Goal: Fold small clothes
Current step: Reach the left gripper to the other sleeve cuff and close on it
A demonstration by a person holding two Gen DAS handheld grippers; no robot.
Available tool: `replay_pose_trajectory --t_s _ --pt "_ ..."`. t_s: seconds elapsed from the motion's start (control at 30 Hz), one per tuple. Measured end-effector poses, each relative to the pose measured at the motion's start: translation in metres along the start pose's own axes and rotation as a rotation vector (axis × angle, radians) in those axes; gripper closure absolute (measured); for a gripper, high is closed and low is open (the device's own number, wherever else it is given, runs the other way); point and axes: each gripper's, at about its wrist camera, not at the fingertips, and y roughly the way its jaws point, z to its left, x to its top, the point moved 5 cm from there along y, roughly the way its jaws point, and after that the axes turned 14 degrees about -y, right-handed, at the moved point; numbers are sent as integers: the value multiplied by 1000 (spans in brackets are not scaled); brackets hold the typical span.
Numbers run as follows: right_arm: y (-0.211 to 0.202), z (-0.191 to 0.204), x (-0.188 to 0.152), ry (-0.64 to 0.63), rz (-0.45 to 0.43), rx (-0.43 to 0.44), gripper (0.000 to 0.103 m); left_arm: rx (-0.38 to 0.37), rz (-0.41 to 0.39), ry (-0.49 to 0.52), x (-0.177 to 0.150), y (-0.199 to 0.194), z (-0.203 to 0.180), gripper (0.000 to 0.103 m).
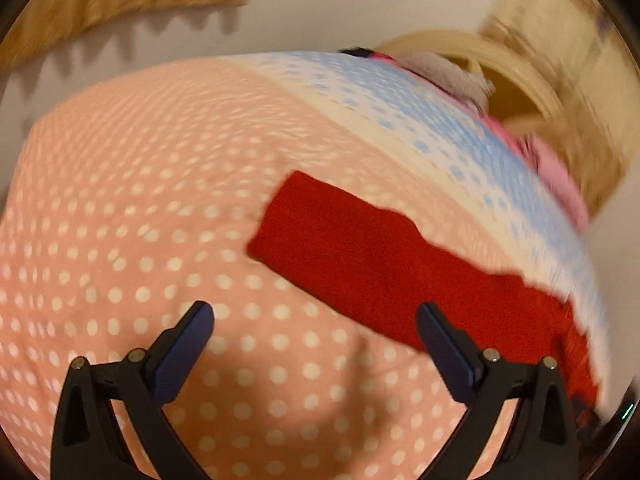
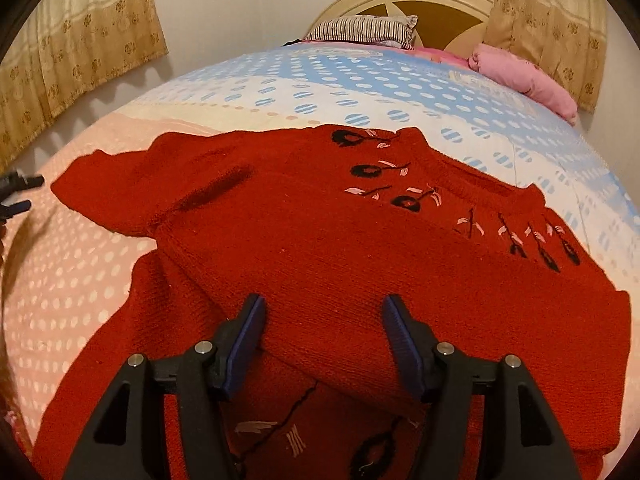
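Folding is partly done: we see the red sweater [image 2: 320, 248] on the bed [image 2: 72, 280] with its body doubled over, one sleeve [image 1: 360, 248] still stretched left. Its long axis runs left-right, neckline away. Our left gripper [image 1: 316, 320] and right gripper [image 2: 322, 312] are spread, holding nothing.

The sweater [image 2: 340, 248] is deep red knit, embroidered with black ovals, thin black stems and pale pink strokes. The bedsheet [image 2: 280, 84] runs pink with white dots at 9 o'clock, a cream band, then blue and white with dots toward 12. A pillow [image 2: 360, 28] is black-and-white striped; a blanket [image 2: 524, 76] at 1 o'clock is plain pink. Curtains [image 2: 80, 36] are tan with floral print. Both grippers are black with blue pads [image 2: 248, 340].
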Motion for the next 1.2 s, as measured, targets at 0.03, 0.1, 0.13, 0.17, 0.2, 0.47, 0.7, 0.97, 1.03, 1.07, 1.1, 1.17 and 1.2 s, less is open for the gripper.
replay_pose_trajectory --t_s 0.03,0.1,0.13,0.17,0.2,0.47,0.7,0.97,1.03,1.07,1.1,1.17,1.2 --pt "0 0 -1 1 1 -10 36 -36 16 -44 1 1 2 2" --pt "3 -3 0 13 1 -18 32 -102 49 -127 1 3 4 12" --pt "3 -5 -1 21 1 -16 31 -135 68 -155 0 6 3 12" --pt "3 -6 -2 26 0 -14 31 -164 83 -180 -1 8 1 15" --pt "3 -6 -2 27 -1 -15 31 -177 92 -198 -4 11 0 17" --pt "3 -6 -2 22 -1 -29 29 -241 95 -284 -2 34 -6 25" --pt "3 -6 -2 22 1 -44 27 -239 11 -293 13 43 -2 25" --pt "3 -6 -2 26 2 -54 24 -183 -42 -248 22 49 3 70" --pt "4 -6 -2 27 2 -56 24 -181 -16 -265 23 53 11 99" --pt "4 -6 -2 29 2 -57 24 -198 -7 -276 23 53 15 99" --pt "4 -6 -2 29 3 -57 23 -212 -7 -279 24 51 17 98" --pt "4 -7 -2 32 4 -56 23 -230 -15 -254 25 42 16 98" --pt "4 -8 -2 35 5 -54 22 -237 -19 -247 26 38 14 98"
